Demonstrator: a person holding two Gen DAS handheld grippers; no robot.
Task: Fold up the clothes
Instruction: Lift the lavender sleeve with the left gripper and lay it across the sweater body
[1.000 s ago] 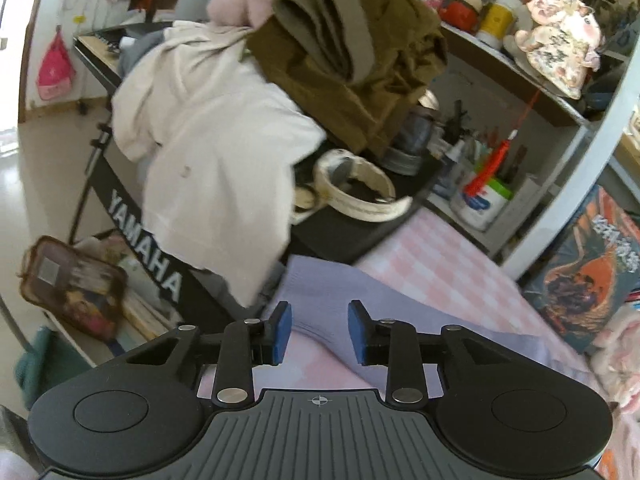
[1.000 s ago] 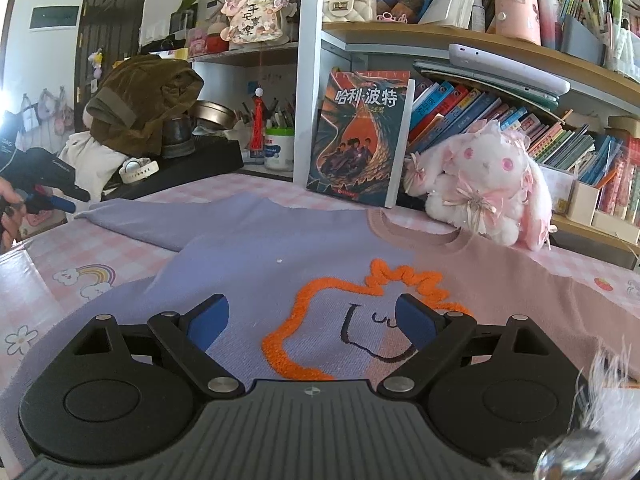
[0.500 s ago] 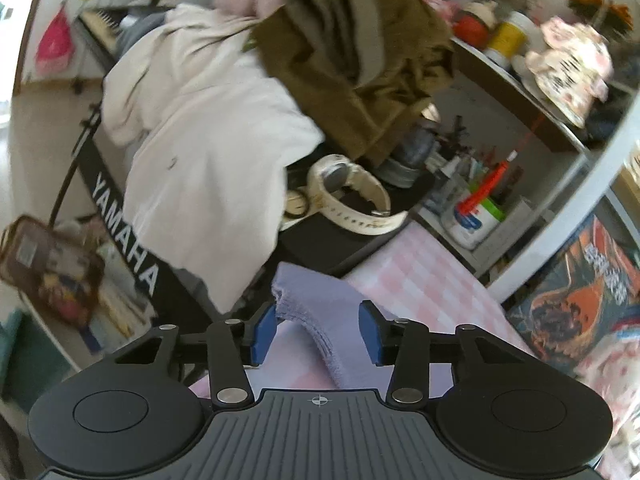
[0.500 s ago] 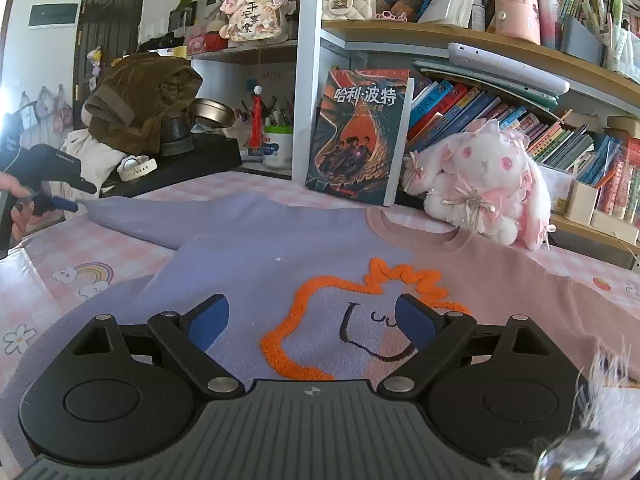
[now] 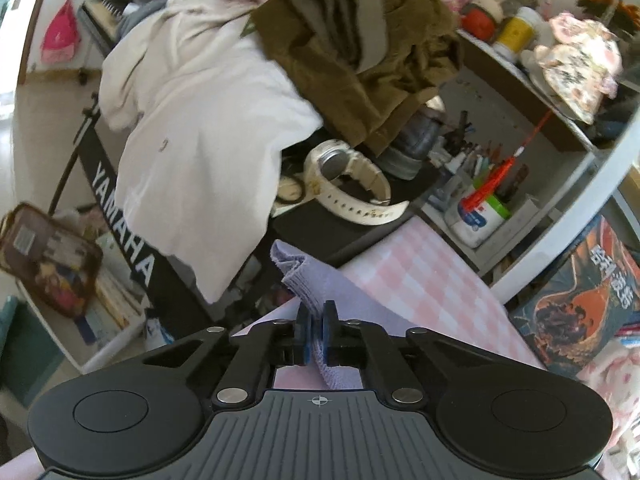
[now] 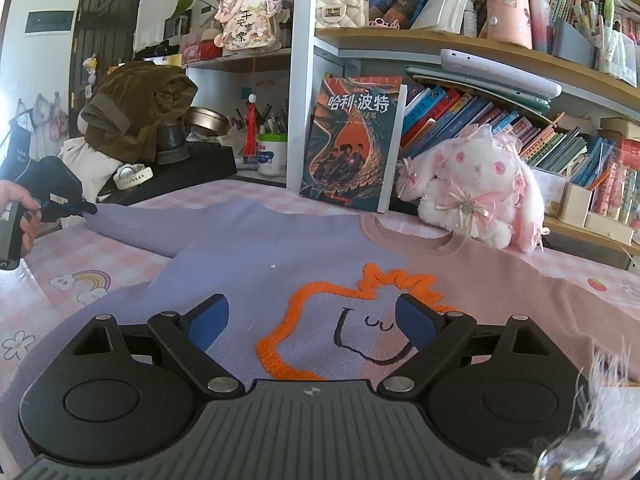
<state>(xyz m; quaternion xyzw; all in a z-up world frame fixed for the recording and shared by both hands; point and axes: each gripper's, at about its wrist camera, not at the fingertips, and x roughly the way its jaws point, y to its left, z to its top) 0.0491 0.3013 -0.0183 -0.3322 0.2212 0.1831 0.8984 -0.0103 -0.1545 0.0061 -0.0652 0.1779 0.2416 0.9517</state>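
The left wrist view was aimed closely down at the desk (image 5: 420, 272) edge. The right wrist view was directed low across it; the olive jacket (image 5: 360, 48) was shared.

At twelve o'clock the book (image 6: 352, 144) and plush rabbit (image 6: 472, 188) blocked passage; the tablecloth (image 6: 60, 248) at nine lay free.

Left tongs (image 5: 316, 330) tight on lilac sleeve cuff (image 5: 304, 276), pink-check table (image 5: 420, 280) edge.
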